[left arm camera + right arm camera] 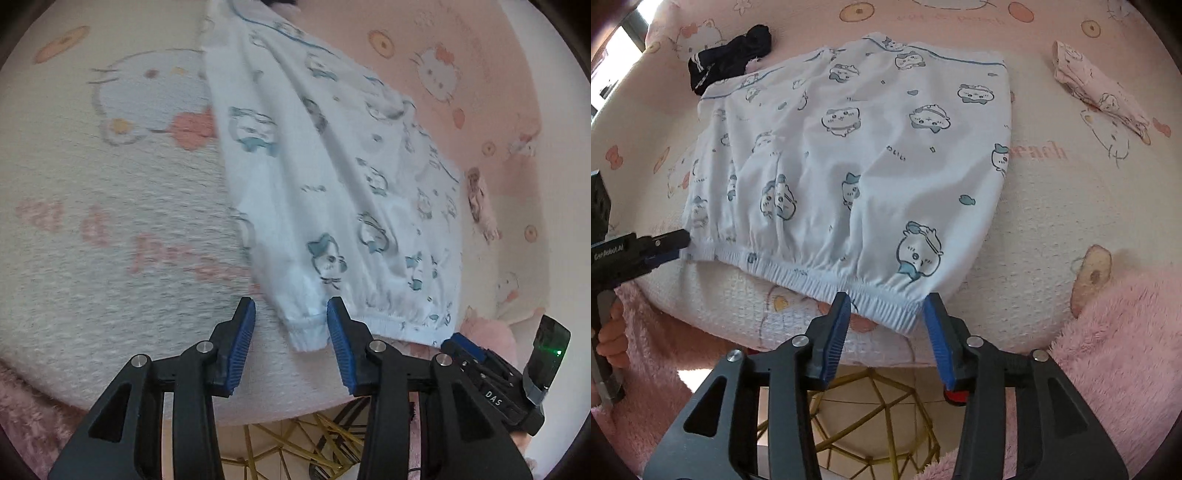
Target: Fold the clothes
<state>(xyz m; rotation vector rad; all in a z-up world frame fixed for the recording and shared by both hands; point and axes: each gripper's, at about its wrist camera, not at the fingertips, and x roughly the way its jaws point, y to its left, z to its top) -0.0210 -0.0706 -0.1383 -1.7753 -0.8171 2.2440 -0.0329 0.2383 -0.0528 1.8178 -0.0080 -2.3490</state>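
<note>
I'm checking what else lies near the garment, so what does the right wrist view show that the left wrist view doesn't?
Only the right wrist view shows the dark garment beyond the far edge and the right gripper, open at the waistband's right corner. Only the left wrist view shows the left gripper, open around the left corner. Both show the white printed garment, its elastic waistband and the folded pink cloth.

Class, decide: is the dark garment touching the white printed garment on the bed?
Touching. The right wrist view shows the dark garment lying against the far left edge of the white printed garment, with no gap between them.
</note>
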